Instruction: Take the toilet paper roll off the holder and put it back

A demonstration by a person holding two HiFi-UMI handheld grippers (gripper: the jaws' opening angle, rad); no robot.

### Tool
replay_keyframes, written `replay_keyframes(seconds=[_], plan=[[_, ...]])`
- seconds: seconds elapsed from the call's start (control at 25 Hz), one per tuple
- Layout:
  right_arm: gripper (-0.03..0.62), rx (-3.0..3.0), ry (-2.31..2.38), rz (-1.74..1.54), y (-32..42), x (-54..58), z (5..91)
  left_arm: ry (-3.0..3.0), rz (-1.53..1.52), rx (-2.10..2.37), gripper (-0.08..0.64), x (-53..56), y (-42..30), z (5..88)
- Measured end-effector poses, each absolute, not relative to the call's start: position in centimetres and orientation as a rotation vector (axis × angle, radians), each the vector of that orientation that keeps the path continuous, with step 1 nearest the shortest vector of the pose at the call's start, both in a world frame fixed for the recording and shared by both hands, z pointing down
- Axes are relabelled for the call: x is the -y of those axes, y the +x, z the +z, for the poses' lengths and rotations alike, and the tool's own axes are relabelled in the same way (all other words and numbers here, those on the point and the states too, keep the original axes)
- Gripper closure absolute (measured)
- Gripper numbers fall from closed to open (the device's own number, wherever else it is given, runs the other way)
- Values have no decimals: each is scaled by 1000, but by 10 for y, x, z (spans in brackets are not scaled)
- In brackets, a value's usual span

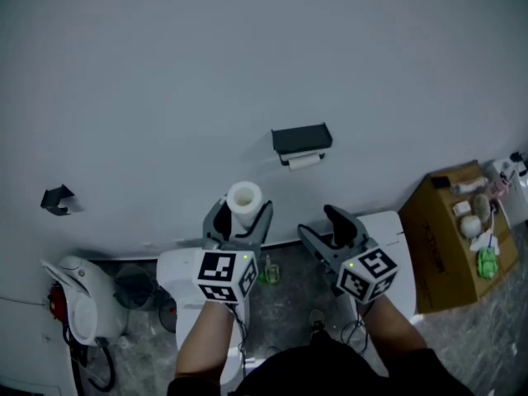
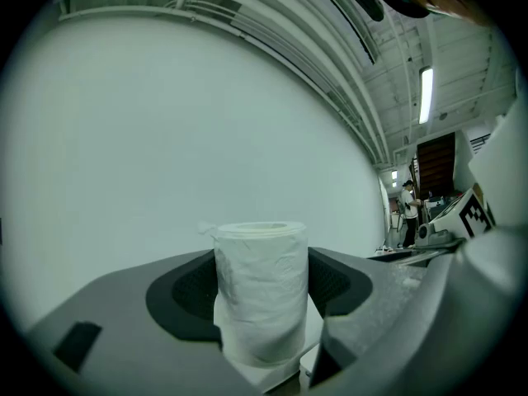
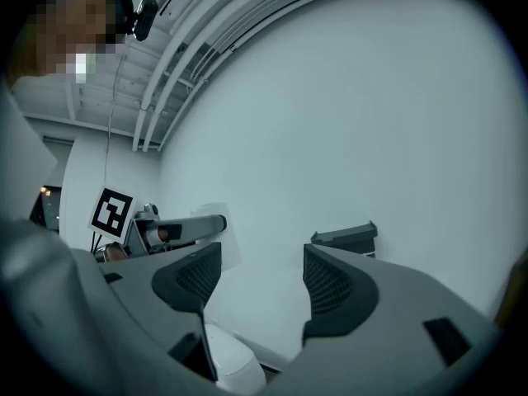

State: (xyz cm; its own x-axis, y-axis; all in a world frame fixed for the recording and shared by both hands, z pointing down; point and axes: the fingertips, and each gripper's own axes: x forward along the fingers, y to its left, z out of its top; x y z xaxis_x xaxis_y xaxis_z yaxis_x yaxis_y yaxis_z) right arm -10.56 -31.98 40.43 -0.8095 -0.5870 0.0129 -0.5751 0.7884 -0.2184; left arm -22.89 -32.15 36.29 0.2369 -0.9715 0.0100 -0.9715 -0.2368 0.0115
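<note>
A white toilet paper roll (image 1: 244, 204) stands upright between the jaws of my left gripper (image 1: 239, 218), which is shut on it; in the left gripper view the roll (image 2: 261, 294) fills the gap between the dark pads. The black wall holder (image 1: 302, 140) hangs up and to the right of the roll, with a strip of paper (image 1: 304, 162) under its cover. My right gripper (image 1: 328, 233) is open and holds nothing, below the holder. In the right gripper view the holder (image 3: 345, 237) shows just past the right jaw, and the roll (image 3: 216, 236) shows at the left.
A white toilet (image 1: 183, 269) sits under my arms. At the right stands a cardboard box (image 1: 450, 233) with small items on top. A white bin (image 1: 82, 298) and a small black wall fitting (image 1: 58, 199) are at the left. A person (image 2: 408, 213) stands far off.
</note>
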Motion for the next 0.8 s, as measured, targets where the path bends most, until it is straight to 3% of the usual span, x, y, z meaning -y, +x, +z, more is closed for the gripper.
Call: replay_keyframes(seconds=[0.52,0.8], plan=[[285,-2880,-1029,-282,-143,192,396,2448,-22,1925,255,174,-290,371],[285,-2872,-1096,-255,-126,152,386,2443,-38,1899,255,135,-286,373]])
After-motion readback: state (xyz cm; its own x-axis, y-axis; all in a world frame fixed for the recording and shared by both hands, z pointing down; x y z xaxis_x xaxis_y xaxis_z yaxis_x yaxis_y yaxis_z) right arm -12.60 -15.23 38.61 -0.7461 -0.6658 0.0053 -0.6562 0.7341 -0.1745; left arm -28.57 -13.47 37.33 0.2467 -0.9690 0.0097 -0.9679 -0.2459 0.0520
